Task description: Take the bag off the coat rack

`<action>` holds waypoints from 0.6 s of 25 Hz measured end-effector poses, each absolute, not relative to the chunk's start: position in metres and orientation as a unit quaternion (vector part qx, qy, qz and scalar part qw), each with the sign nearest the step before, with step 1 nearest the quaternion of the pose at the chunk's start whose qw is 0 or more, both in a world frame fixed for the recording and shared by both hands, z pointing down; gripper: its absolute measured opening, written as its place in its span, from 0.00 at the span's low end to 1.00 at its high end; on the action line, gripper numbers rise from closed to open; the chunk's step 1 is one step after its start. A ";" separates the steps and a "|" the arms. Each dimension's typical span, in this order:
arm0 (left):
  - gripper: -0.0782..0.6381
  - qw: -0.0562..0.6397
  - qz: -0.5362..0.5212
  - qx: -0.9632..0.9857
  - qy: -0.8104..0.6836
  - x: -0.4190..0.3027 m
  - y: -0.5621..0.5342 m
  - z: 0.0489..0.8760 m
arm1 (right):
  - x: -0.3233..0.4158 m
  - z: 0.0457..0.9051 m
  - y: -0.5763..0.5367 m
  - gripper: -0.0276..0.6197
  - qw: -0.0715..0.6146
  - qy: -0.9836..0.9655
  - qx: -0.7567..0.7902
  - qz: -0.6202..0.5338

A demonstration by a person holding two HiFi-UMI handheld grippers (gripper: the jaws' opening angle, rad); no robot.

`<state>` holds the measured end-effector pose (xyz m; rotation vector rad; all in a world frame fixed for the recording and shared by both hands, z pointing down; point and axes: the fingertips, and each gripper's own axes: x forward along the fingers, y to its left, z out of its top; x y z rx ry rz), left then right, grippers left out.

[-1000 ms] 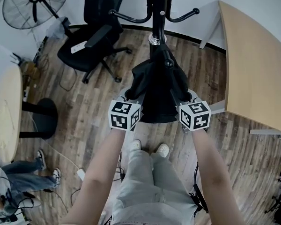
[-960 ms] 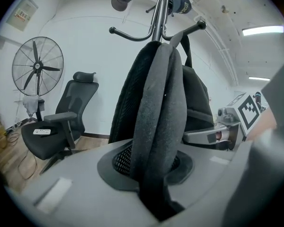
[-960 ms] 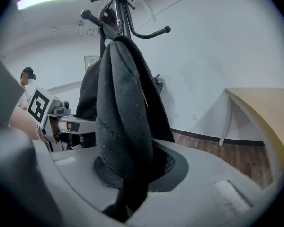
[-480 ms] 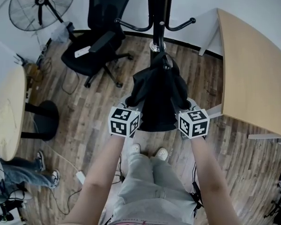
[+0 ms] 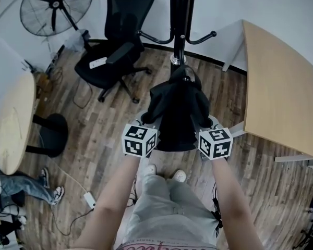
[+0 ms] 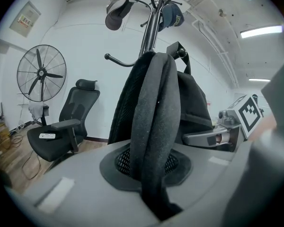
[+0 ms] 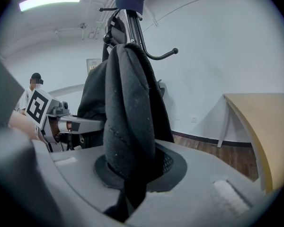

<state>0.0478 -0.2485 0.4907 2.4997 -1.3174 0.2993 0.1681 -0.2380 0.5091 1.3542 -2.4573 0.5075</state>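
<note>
Grippers tighter on bag, arms forward

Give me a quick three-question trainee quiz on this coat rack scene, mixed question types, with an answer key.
1. True or false: the bag already lies on the floor, clear of the coat rack.
2. What is between the fingers of the left gripper? A) an umbrella B) a padded strap of the bag C) a scarf
3. Fill in: the wooden table stands on the person's ____ side.
Key: 1 false, it hangs against the rack's pole; 2 B; 3 right.
</note>
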 end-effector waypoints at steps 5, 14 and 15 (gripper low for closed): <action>0.20 0.145 0.103 0.867 -0.466 0.051 -0.240 0.482 | 0.171 0.502 -0.230 0.11 0.146 -0.855 0.465 0.175; 0.20 0.151 0.098 0.861 -0.476 0.052 -0.220 0.473 | 0.172 0.493 -0.216 0.11 0.160 -0.863 0.450 0.167; 0.20 0.150 0.098 0.861 -0.475 0.052 -0.218 0.472 | 0.172 0.492 -0.214 0.11 0.160 -0.862 0.450 0.167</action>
